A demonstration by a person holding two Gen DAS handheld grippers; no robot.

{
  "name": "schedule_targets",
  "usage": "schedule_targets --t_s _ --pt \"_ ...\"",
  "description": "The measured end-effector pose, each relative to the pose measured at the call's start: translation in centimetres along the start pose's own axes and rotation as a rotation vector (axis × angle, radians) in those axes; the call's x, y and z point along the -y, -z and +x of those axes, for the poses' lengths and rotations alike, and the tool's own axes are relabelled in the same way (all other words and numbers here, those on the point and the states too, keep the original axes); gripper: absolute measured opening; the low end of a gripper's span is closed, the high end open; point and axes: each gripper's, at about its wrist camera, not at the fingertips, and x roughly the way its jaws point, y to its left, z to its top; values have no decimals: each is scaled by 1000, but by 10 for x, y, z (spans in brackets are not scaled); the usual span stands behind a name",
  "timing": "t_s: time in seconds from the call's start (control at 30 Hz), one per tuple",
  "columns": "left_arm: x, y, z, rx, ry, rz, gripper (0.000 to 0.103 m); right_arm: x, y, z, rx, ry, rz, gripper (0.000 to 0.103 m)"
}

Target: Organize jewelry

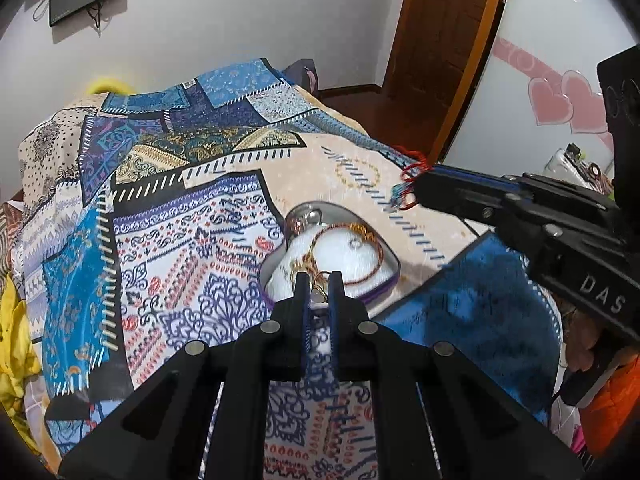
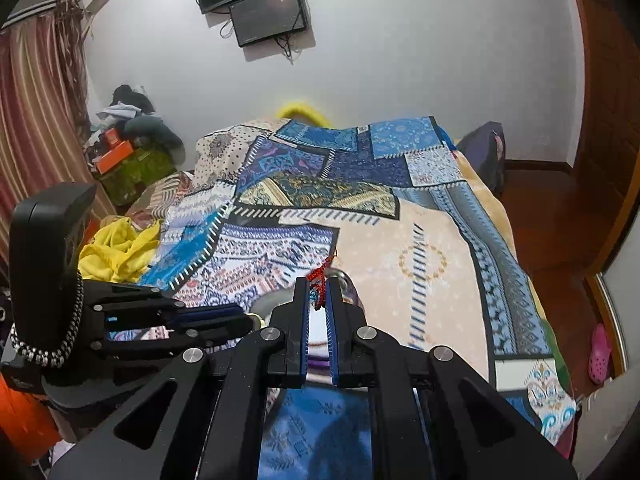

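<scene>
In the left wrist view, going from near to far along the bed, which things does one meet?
Left claw with a small pendant between its fingers → heart-shaped tin with jewelry → right claw holding a red thread bracelet → yellow object behind the blanket.

Support: bed (image 2: 440, 240) under patchwork-print blanket (image 1: 192, 216) in blue, cream and purple | On blanket: heart-shaped tin (image 1: 280, 260), white-lined, holding bracelets, near the foot end | At the left edge: crumpled yellow cloth (image 2: 116, 252)
</scene>
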Motion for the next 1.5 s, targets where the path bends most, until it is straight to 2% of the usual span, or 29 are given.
schedule_targets --t_s 0.27,0.4,0.47,0.57,0.8,1.03,1.27,1.4,1.5 --pt "-6 -5 17 -19 31 -20 7 -2 -6 26 -61 -64 7 7" --pt "-8 -3 22 -31 26 -21 9 0 -2 39 -116 -49 3 8" --pt "-10 -1 22 -29 22 -24 12 3 0 40 -130 -48 15 12" --pt "-13 -1 17 -16 17 -31 22 7 1 36 -122 -40 30 17" --pt "-13 -9 -24 73 -23 -34 28 9 -6 6 -66 -15 40 18" --pt "7 -17 -90 224 -101 0 32 -7 -17 -46 56 14 22 18" --pt "39 -9 -181 449 -151 6 33 -43 -26 -126 261 32 -38 18" --pt "58 5 -229 585 -193 22 48 -66 -25 -177 403 50 -61 18" --pt "69 18 -258 667 -206 23 53 -82 -18 -208 492 66 -78 18"
